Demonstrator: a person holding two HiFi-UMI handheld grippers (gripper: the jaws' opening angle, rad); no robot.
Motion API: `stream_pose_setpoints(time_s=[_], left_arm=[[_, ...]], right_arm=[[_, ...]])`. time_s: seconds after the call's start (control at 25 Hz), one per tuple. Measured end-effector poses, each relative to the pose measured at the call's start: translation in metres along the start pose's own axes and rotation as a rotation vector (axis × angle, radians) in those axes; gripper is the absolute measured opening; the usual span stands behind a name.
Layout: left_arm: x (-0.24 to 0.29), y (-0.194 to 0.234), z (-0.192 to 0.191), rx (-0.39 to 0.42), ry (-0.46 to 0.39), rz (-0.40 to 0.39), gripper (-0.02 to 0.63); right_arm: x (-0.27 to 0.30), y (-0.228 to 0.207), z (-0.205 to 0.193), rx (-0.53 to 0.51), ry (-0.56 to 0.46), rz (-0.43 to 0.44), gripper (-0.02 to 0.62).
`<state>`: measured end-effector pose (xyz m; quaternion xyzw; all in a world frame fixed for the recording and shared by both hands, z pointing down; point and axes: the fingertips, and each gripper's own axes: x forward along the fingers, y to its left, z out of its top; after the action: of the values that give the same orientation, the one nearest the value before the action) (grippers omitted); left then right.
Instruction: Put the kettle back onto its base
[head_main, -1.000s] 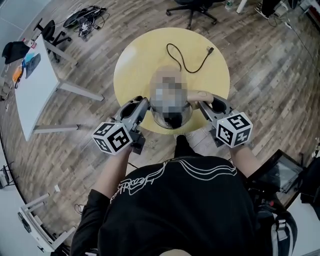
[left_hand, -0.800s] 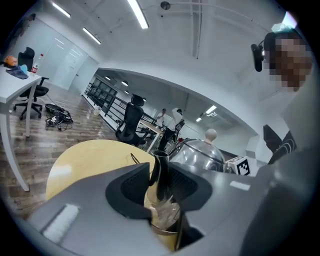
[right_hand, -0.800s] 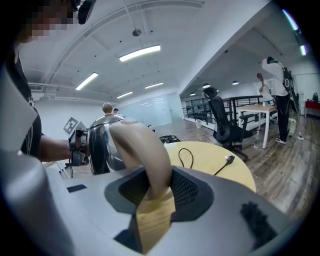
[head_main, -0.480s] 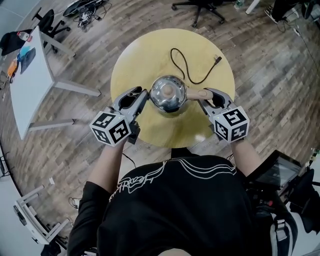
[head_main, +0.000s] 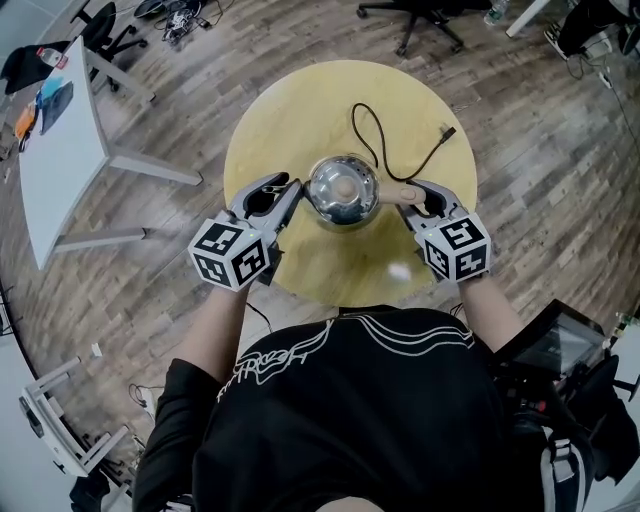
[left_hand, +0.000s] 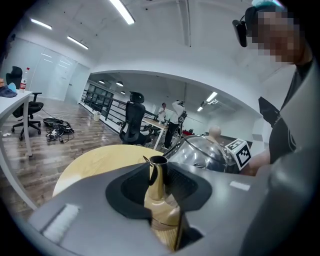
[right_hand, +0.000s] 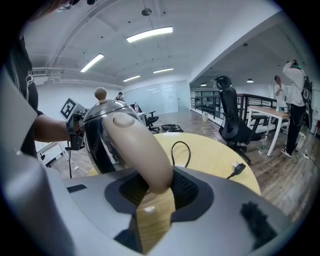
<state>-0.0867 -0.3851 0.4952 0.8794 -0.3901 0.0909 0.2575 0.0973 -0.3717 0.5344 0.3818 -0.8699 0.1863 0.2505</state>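
Filling the middle of the head view, the round yellow table (head_main: 290, 110) has room to spare. Yet the kettle (head_main: 325, 203) is over its near half, so a sideways slip could, I judge, carry it toward the edge by the person.

The kettle itself is the main worry. Its steel body hides whatever lies under it, and no view shows the base. I cannot tell whether the kettle is touching down or hovering. Lowered blind, it may land off-centre, sit tilted on the base's rim and fail to seat.

The left gripper (head_main: 292, 190) is clamped on the thin golden spout (left_hand: 158, 182). The right gripper (head_main: 410, 194) is clamped on the beige handle (right_hand: 142, 150), so there is one grip at each side of the body. If the two hands sink unevenly, the kettle would tip, and any water inside could spill.

The spout is narrow and tapered, so it may slide or twist between the pads. The smooth, rounded handle could roll in the same way.

The black cord (head_main: 372, 130) runs out from behind the kettle and loops across the far part of the table, so a nudge to the base might drag it. Its plug (head_main: 447, 131) lies loose near the far rim and could be pulled along.
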Motion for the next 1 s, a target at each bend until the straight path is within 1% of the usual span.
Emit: stream_pose_setpoints(time_s=[0.16, 0.36, 0.56, 0.76, 0.88, 1.0], left_arm=[[0.0, 0.001, 0.002, 0.0, -0.007, 0.001, 0.101], [0.009, -0.002, 0.005, 0.012, -0.002, -0.022, 0.103], [0.008, -0.002, 0.005, -0.004, -0.008, -0.021, 0.103], [0.012, -0.002, -0.002, -0.008, 0.015, -0.025, 0.103], [0.015, 0.001, -0.005, -0.024, 0.01, -0.015, 0.103], [0.015, 0.004, -0.008, -0.055, -0.002, -0.005, 0.104]], right_arm=[[0.003, -0.002, 0.001, 0.019, -0.003, 0.012, 0.132], [0.004, -0.012, 0.0, 0.043, -0.014, 0.005, 0.132], [0.002, -0.01, 0.0, 0.052, -0.026, 0.002, 0.132], [0.005, -0.014, -0.006, 0.057, -0.01, -0.009, 0.132], [0.006, -0.015, -0.008, 0.055, -0.015, -0.005, 0.132], [0.007, -0.014, -0.007, 0.027, -0.015, -0.008, 0.132]])
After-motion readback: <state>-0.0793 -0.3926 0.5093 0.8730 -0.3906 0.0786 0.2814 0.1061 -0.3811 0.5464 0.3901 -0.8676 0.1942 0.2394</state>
